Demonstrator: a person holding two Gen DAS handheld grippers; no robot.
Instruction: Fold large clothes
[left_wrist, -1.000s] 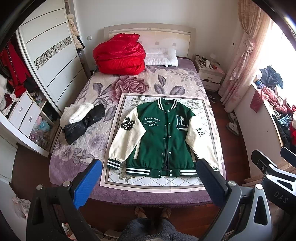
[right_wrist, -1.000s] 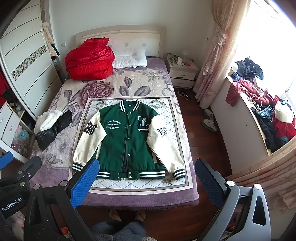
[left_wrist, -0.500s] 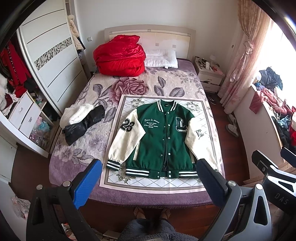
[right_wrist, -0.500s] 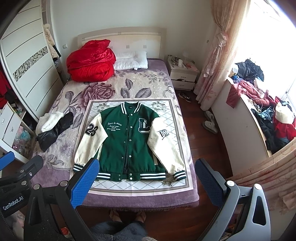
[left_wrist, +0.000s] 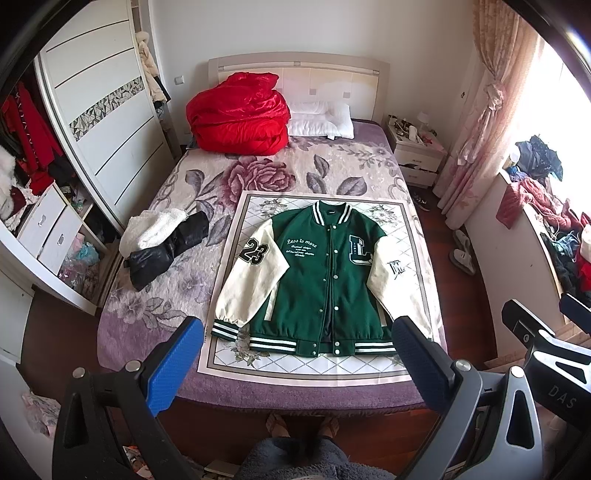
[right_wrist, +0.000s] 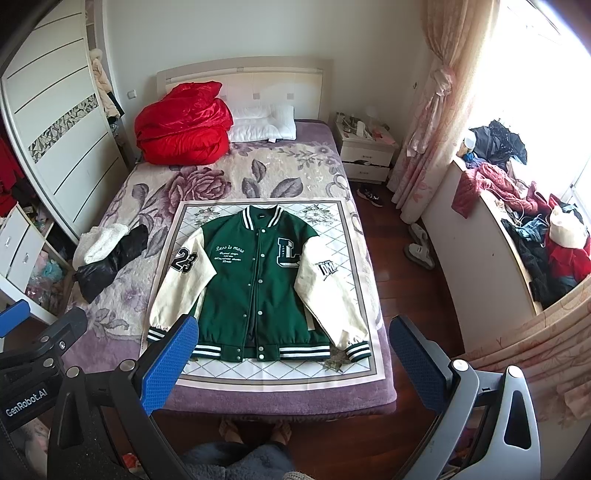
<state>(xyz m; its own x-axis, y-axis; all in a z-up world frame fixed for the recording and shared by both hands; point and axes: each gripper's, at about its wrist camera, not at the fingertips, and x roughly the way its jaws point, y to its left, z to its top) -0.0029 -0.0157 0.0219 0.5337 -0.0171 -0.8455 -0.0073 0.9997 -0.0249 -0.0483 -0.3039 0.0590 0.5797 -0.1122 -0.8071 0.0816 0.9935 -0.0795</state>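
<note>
A green varsity jacket (left_wrist: 325, 280) with cream sleeves lies flat, front up and buttoned, on a white patterned mat (left_wrist: 417, 236) on the bed. It also shows in the right wrist view (right_wrist: 258, 284), on the same mat (right_wrist: 354, 236). My left gripper (left_wrist: 295, 365) is open and empty, held high above the foot of the bed. My right gripper (right_wrist: 291, 365) is open and empty, beside it at the same height. Both are well clear of the jacket.
A black and white garment (left_wrist: 162, 243) lies on the bed's left side. A red duvet (left_wrist: 240, 114) and white pillow (left_wrist: 321, 120) sit at the headboard. A wardrobe (left_wrist: 103, 122) stands left, a nightstand (right_wrist: 365, 151) and a clothes-heaped ledge (right_wrist: 517, 221) right.
Both grippers have edged slightly, so the bed and jacket sit a little lower in both views. Both stay open. The jacket has not moved.
</note>
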